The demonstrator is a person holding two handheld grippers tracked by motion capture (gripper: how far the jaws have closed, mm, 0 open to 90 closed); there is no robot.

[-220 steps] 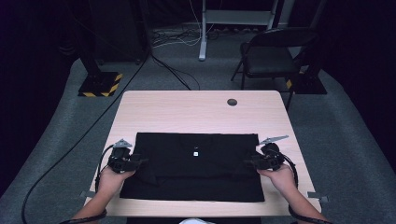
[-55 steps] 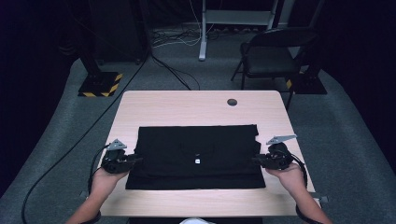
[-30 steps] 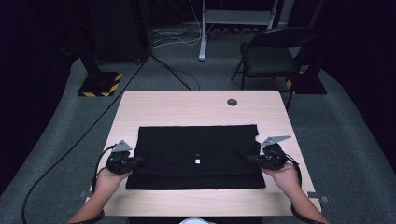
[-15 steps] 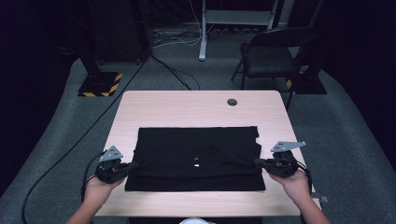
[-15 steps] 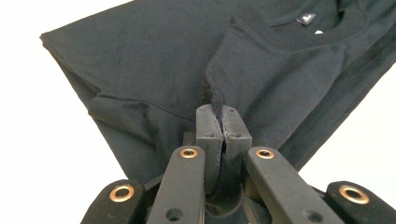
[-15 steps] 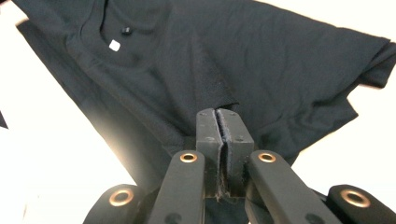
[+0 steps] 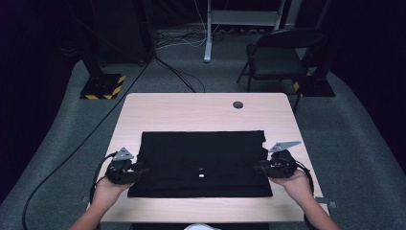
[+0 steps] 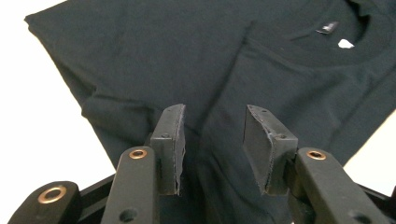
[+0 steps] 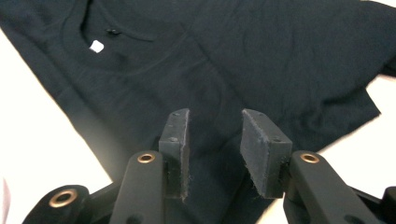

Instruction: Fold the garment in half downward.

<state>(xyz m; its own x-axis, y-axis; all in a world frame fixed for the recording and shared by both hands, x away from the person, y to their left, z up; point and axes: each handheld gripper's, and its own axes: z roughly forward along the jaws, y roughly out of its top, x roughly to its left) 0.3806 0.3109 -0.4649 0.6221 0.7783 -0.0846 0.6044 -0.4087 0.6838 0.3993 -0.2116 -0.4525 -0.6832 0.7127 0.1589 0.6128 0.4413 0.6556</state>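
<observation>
Black T-shirt folded flat into a wide rectangle on the near half of the pale wooden table, long edges running across, near edge close to the table's front edge. Small white label and a darker tag just behind it, sitting at the collar near the middle of the near edge; seen again in the left gripper view at upper right and in the right gripper view at upper left. Slight step in the cloth at the far right corner, where a layer juts out. Some soft creases and a folded-under layer near the left end, seen close in the left gripper view.

Left gripper held at the shirt's left end, pointing inward at the edge of the cloth. Jaws just opened, now standing partly apart, pads clear of each other with black fabric showing in the gap beneath; nothing pinched. Right gripper held likewise at the right end, jaws just opened to a similar moderate gap, pads over the cloth, nothing clamped. Whether the tips rest on the fabric or hover just above it: hard to tell from these angles.

Farther out: a small dark round grommet near the table's far edge. Beyond the table, a dark chair on grey carpet, cables trailing across the floor, and a stand base with yellow-black striping at far left.
</observation>
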